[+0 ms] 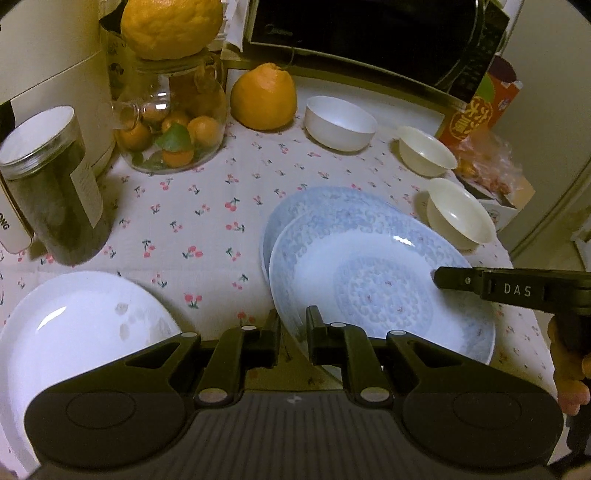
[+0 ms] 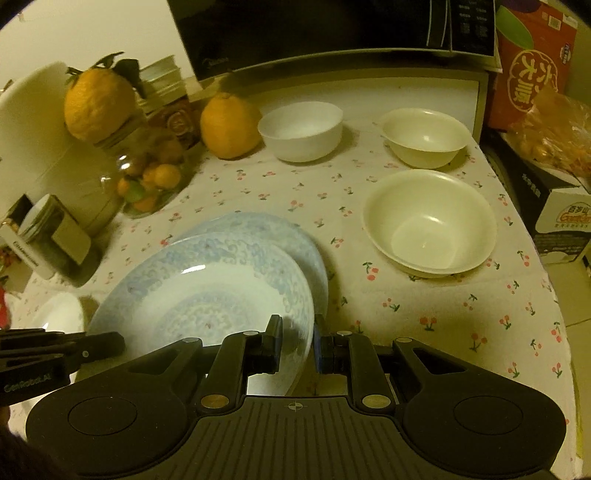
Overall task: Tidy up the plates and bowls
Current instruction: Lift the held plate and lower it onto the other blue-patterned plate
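So both grippers are on the same dish here. The left gripper (image 1: 293, 325) has its two fingers pinched on the near-left rim of the upper blue-patterned ceramic plate (image 1: 376, 284), and the right gripper (image 2: 297, 334) is clamped on that plate's right edge, one finger inside the rim and one outside. The plate sits tilted, partly overlapping a second blue-patterned plate (image 1: 317, 206) lying just behind it on the cherry-print tablecloth (image 1: 192, 221). In the left wrist view the right gripper's black finger pokes in from the right, over the plate.

A plain white plate (image 1: 70, 332) is near the left edge, well apart from the blue pair. Three bowls sit on the right and far side: a white round bowl (image 2: 301, 131) far centre, a cream bowl (image 2: 424, 136) to its right, and another cream bowl (image 2: 430, 221) nearer, just right of the blue plates. All three are upright and apart from each other.

Other stuff: a big orange citrus fruit (image 1: 264, 98) right beside the white bowl, a clear glass jar of small oranges (image 1: 173, 125) with another large citrus (image 1: 171, 26) on top, a dark jar with a metal lid (image 1: 51, 184) on the left, and a black microwave (image 1: 362, 33) at the back.
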`<state>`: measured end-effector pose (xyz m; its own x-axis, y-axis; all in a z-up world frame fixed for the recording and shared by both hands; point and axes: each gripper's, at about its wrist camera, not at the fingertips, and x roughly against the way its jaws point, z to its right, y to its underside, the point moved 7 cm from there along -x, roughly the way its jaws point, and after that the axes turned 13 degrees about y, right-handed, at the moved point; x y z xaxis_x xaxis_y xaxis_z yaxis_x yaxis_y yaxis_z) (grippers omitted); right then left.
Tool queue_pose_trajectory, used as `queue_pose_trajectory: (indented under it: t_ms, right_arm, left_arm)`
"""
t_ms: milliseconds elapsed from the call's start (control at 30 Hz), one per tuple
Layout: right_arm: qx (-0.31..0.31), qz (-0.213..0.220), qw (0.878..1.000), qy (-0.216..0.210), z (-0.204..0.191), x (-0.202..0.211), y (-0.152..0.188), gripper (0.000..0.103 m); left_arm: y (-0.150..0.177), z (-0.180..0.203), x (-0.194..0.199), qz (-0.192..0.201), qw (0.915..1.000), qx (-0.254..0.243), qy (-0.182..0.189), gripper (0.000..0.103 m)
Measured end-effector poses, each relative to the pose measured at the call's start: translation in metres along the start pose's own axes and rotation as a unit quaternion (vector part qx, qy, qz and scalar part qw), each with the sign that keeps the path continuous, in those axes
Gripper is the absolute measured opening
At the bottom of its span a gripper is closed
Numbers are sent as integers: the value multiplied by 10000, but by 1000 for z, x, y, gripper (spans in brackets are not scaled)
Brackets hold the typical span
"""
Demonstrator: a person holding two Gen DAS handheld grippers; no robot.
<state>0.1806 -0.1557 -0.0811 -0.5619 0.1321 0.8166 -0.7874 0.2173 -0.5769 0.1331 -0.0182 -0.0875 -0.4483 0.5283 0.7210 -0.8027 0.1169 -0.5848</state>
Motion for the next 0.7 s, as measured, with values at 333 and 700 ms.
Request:
queue_pose_trajectory:
  t_ms: [333,700]
  right_arm:
    - [184,206,9991,334,-10,-8,-8,17]
    - [647,478,9931,856,-16,-13,-7,17]
  left_arm:
    - [-10,-6,-11,111,9995,-66,-292,13]
    - [-10,2,-21,216,9949,-672,-715,13]
